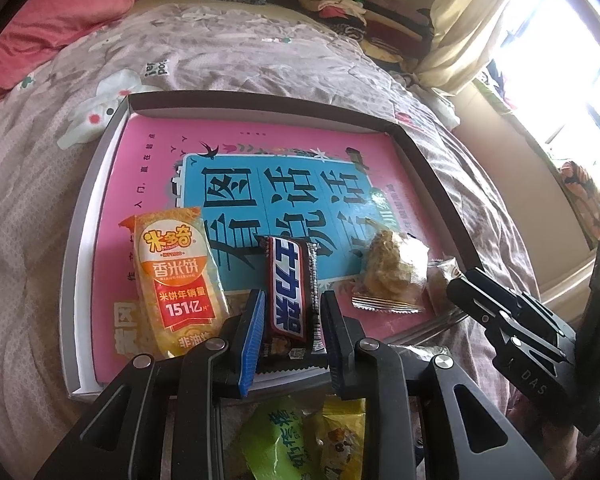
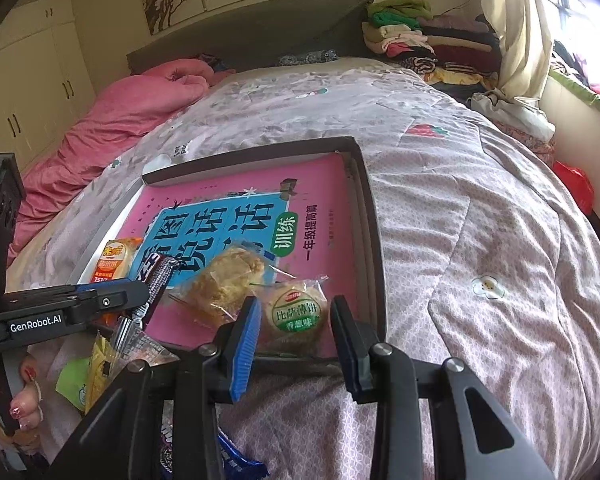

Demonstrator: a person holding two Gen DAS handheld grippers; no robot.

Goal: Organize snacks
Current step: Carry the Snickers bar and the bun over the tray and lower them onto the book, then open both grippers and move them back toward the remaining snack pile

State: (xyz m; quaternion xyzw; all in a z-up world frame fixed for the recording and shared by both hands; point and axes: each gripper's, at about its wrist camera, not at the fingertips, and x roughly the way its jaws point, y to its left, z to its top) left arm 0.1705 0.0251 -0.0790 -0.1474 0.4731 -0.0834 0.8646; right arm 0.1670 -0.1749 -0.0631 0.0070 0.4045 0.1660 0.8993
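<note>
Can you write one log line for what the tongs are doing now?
left tongs: open around chocolate bar | right tongs: open around round cracker pack | tray: four snacks

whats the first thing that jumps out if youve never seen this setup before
The eye lands first on the big pink book with bold blue lettering, lying inside a shallow box on the bed. A row of snacks sits along its near edge: an orange rice cracker pack, a dark chocolate bar between the left gripper fingers, a clear-wrapped pastry, and a round green-label biscuit between the right gripper fingers.
</note>
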